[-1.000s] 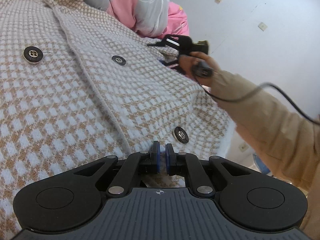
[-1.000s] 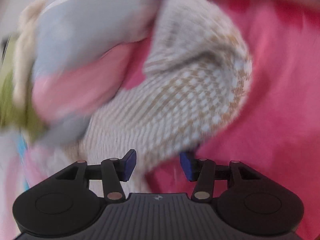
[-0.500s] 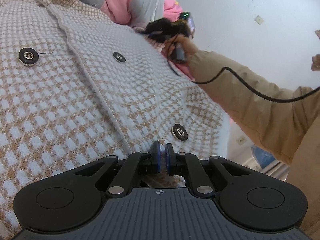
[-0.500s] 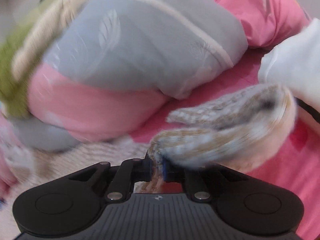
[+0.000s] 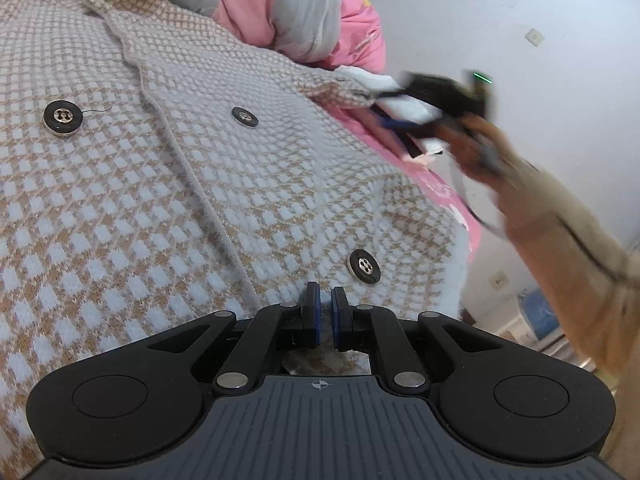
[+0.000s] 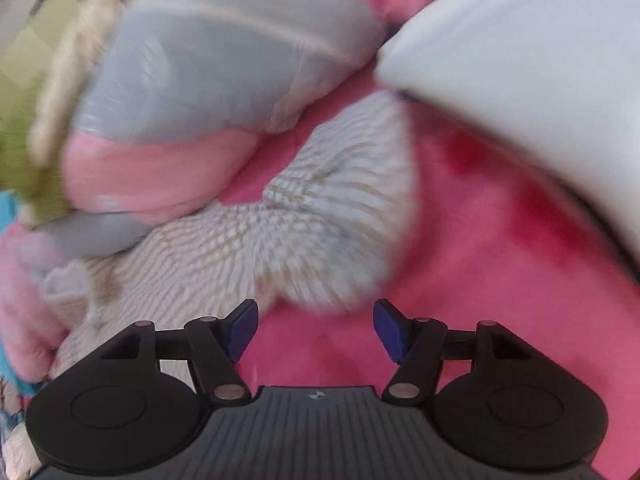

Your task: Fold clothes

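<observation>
Two grippers work the checked cardigan spread on the pink bed: left gripper pinches its hem, right gripper (jaws just opened, empty) hangs beside the released sleeve, so next probably comes regrasping for a fold.

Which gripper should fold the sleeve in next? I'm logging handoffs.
Right, probably: the right gripper is open, empty, just released, beside the sleeve. The left gripper is shut at the cardigan hem.
</observation>
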The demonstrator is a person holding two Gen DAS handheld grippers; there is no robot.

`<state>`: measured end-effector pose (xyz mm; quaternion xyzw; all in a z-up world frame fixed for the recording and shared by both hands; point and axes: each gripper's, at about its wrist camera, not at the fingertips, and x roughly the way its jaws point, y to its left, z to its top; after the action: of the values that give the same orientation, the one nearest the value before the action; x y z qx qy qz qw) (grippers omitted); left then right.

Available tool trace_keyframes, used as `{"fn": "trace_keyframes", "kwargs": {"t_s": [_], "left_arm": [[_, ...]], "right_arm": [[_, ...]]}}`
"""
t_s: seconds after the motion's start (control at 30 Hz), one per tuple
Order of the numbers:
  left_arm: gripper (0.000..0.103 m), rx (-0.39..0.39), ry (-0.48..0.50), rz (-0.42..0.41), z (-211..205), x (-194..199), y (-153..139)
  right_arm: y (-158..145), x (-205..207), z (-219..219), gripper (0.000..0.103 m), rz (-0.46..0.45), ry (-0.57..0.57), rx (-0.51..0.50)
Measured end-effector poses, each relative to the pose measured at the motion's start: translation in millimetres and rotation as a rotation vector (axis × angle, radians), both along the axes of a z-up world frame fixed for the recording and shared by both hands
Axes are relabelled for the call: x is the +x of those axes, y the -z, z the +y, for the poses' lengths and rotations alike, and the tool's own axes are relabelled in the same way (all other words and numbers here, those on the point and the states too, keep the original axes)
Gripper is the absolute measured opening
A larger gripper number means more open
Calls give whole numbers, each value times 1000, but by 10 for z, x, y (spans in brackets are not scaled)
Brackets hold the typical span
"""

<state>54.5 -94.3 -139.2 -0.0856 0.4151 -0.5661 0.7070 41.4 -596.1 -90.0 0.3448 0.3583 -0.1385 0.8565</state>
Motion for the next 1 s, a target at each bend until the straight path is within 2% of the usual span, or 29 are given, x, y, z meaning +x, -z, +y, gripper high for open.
{"fn": "trace_keyframes", "kwargs": {"t_s": [0.07, 0.2, 0.27, 0.37, 0.43, 0.57, 0.87, 0.93, 0.97, 1.0], "left_arm": [[9, 9, -15, 6, 14, -1, -8], [9, 33, -46, 13, 0, -20, -33], [9, 46, -61, 14, -14, -35, -47], [9, 78, -72, -8, -83, -70, -91], [9, 92, -82, -13, -100, -86, -106], [9, 101, -111, -4, -117, -105, -103], [9, 114, -143, 4, -114, -135, -105], [9, 113, -149, 11, -118, -136, -103], [9, 113, -152, 14, -120, -137, -103], [9, 113, -154, 16, -122, -138, -103]], "right_arm": [[-181, -573, 183, 66, -56, -21, -21], [-313, -1649, 825, 64, -129, -62, -181], [-230, -2113, 1168, 63, -155, -77, -277], [-88, -2567, 1596, 61, -218, -139, -360], [-17, -2690, 1776, 57, -265, -195, -367], [147, -2628, 1901, 44, -278, -264, -368], [362, -2485, 1915, 37, -348, -302, -329], [418, -2423, 1877, 25, -357, -289, -283], [441, -2399, 1863, 11, -362, -279, -256], [440, -2405, 1879, 6, -364, -263, -254]]}}
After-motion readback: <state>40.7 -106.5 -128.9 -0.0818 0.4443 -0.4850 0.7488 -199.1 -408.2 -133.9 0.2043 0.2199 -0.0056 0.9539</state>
